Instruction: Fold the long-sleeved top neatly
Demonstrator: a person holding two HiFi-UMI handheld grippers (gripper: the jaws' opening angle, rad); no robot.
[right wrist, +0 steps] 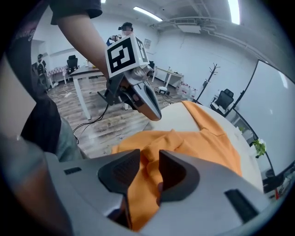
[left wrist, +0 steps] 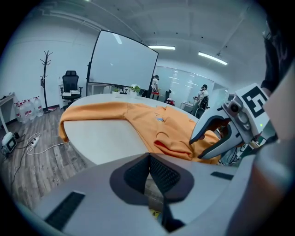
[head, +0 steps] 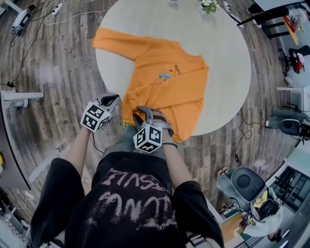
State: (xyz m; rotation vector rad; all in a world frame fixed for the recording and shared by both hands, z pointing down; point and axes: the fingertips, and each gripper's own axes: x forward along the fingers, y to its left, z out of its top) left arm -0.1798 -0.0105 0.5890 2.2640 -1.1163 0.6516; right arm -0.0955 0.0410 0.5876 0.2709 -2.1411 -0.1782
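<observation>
An orange long-sleeved top (head: 164, 82) with a small print on the chest lies on the round white table (head: 223, 43). One sleeve (head: 114, 41) stretches to the far left edge, and the other is folded across the body. My right gripper (head: 145, 116) hovers at the near hem, its jaws apart. In the right gripper view a bunched fold of the orange top (right wrist: 203, 143) sits between the jaws of the right gripper (right wrist: 150, 159), unpinched. My left gripper (head: 112, 100) hangs just off the table's near-left edge, beside the hem. The left gripper (left wrist: 150, 159) is shut and holds nothing.
A small potted plant (head: 209, 6) stands at the table's far edge. Cables and a power strip (head: 53, 12) lie on the wooden floor to the far left. A white desk (head: 19, 99) is at the left, and chairs (head: 247, 184) stand at the right.
</observation>
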